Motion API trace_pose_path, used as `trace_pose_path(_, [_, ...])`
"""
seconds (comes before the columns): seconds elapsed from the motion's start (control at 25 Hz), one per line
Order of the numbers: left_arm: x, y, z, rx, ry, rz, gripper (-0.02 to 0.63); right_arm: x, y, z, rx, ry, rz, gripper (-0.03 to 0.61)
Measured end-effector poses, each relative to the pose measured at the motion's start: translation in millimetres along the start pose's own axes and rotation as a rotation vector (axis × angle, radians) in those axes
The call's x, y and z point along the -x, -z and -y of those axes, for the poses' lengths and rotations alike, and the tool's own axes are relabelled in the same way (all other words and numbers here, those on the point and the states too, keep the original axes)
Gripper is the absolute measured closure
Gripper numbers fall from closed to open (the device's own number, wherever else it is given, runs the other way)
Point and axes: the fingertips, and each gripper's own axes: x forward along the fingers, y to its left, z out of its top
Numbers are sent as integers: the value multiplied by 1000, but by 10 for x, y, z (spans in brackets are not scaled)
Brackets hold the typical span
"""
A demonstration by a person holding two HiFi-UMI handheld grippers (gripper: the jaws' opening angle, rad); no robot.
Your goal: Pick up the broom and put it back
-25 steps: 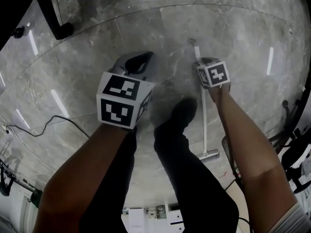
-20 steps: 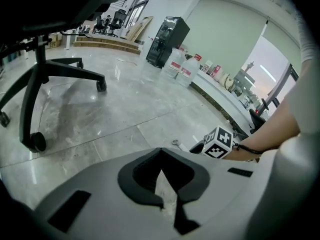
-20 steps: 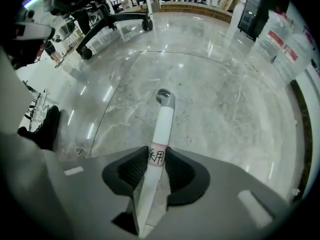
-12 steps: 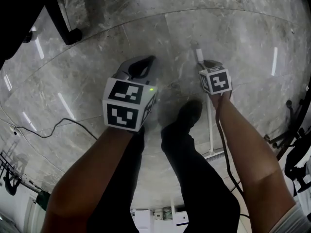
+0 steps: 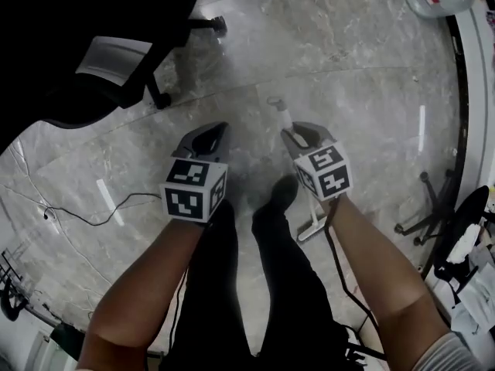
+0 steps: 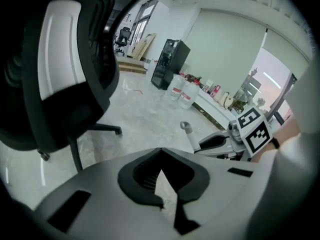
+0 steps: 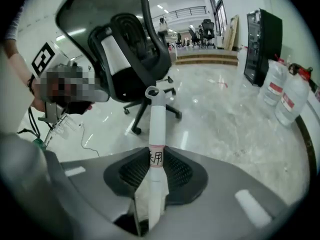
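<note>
Above the gray floor [image 5: 363, 76], the right gripper [image 5: 299, 135] has its jaws closing on the white broom [image 5: 284, 114] stick, gripping it; the brush end sits at its 6 o'clock; the left gripper [image 5: 207, 136] has its jaws pressed together, holding nothing; a black chair [image 5: 116, 60] stands at 10 o'clock.

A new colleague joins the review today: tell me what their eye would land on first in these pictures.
At the centre of the head view is the right gripper, its jaws closing on the white handle of the broom. Beside it, the left gripper holds nothing. A black office chair looms at the upper left.
</note>
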Motion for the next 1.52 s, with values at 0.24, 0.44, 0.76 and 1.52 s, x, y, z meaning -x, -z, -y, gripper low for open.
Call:
trace_pose_path(0.24, [1350,-913,180,25,-37,70,609,1252,-1387,-908,153,-76,126,494])
trace_pose_path(0.44, [2380,-1411,305,87,-67,128,609,2059,-2195,-1699,279,-113,183,494])
trace_pose_path(0.76, [3717,-1840,155,121,-96,215,609,2517,-2991,-2632,394,-114,199,492])
trace_pose_path(1.52, [4914,-2197,3,142,-162,323,609,2652,-3800,-2831,275,-51,284,477])
